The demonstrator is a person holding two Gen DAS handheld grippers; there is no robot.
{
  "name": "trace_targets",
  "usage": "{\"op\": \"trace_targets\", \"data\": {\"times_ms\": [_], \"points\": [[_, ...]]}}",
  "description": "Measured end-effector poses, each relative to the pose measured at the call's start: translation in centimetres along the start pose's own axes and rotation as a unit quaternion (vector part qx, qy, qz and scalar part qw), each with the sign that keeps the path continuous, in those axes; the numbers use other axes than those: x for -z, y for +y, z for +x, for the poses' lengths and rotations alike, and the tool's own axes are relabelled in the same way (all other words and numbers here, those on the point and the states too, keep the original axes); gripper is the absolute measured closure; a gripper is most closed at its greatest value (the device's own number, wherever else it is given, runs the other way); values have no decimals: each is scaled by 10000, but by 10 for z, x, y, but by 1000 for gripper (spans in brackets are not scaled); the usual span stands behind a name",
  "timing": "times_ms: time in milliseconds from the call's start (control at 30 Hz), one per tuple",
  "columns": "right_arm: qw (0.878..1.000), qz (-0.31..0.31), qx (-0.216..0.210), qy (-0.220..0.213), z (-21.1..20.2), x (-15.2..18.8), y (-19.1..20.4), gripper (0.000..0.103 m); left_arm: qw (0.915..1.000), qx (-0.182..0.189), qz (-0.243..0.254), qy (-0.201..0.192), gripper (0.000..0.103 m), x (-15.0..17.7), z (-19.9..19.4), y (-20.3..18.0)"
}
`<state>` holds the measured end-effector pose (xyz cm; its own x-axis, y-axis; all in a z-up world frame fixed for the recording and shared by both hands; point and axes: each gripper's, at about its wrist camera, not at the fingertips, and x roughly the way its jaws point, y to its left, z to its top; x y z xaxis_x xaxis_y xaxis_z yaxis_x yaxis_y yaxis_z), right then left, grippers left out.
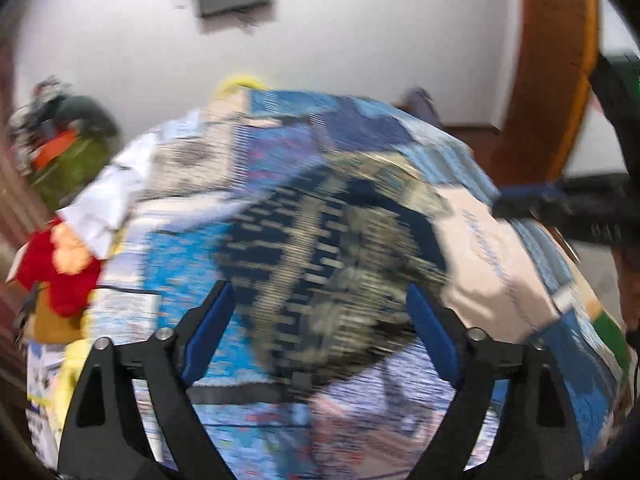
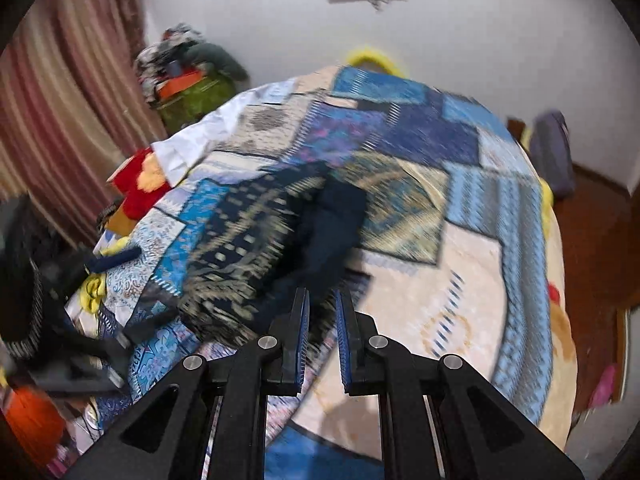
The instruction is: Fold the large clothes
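Black fingers of the left gripper (image 1: 320,304) stand wide apart above the dark navy garment with gold pattern (image 1: 328,248), nothing pressed between the 2 blue pads. That garment lies crumpled near the middle of the patchwork bedspread (image 2: 472,280). Right gripper (image 2: 322,312) has its jaws drawn together just beside the garment's near edge; any pinched cloth cannot be told. Red cloth (image 2: 136,188) sits at the bedspread's left edge.
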<state>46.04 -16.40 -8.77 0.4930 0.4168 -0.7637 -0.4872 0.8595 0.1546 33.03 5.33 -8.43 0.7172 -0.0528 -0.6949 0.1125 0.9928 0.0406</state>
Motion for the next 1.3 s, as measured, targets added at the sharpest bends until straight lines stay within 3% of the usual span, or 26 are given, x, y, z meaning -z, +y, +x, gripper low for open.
{"op": "trace_targets", "data": {"times_ms": [100, 233, 300, 367, 400, 433, 567, 700, 733, 767, 800, 833, 900, 1067, 1200, 1300], "points": [[9995, -312, -111, 4, 20, -14, 30, 94, 9985, -454, -259, 156, 11, -1, 17, 36], [9972, -695, -32, 279, 65, -20, 56, 94, 9941, -293, -696, 782, 11, 15, 63, 62], [9929, -963, 400, 572, 98, -14, 62, 94, 9897, -109, -810, 1171, 11, 28, 89, 62], [9820, -1209, 1130, 909, 133, 1, 55, 94, 9874, 128, -837, 1339, 10, 46, 109, 53], [9774, -1203, 1326, 1124, 149, 11, 46, 94, 9868, 197, -837, 1374, 10, 53, 113, 50], [9782, -1086, 1244, 1257, 159, 21, 35, 94, 9863, 271, -765, 1439, 9, 59, 119, 43], [9868, -990, 946, 862, 146, 39, 18, 94, 9928, -7, -336, 1148, 9, 67, 114, 27], [9860, -1001, 1029, 851, 136, 45, 12, 94, 9899, 60, -584, 1293, 2, 76, 117, 37], [9834, -1015, 1233, 866, 135, 46, 10, 94, 9896, 27, -595, 1313, 0, 78, 117, 38], [9818, -1036, 1328, 879, 133, 48, 9, 89, 9894, 24, -605, 1320, 0, 80, 116, 39], [9822, -982, 1385, 809, 129, 51, 3, 74, 9889, 33, -665, 1328, 0, 85, 114, 40], [9816, -888, 1503, 774, 127, 53, -1, 45, 9883, 22, -725, 1345, 0, 87, 114, 41], [9821, -599, 1607, 785, 123, 56, -21, 10, 9871, 30, -829, 1369, 0, 87, 115, 42], [9915, 368, 684, 1045, 107, 56, -57, 10, 9869, 177, -797, 1392, 0, 88, 98, 41], [9938, 461, 450, 901, 84, 49, -58, 10, 9898, 113, -497, 1328, 1, 86, 77, 49], [9958, 363, 343, 770, 69, 38, -53, 9, 9911, -16, -658, 1154, 1, 74, 65, 68]]}}
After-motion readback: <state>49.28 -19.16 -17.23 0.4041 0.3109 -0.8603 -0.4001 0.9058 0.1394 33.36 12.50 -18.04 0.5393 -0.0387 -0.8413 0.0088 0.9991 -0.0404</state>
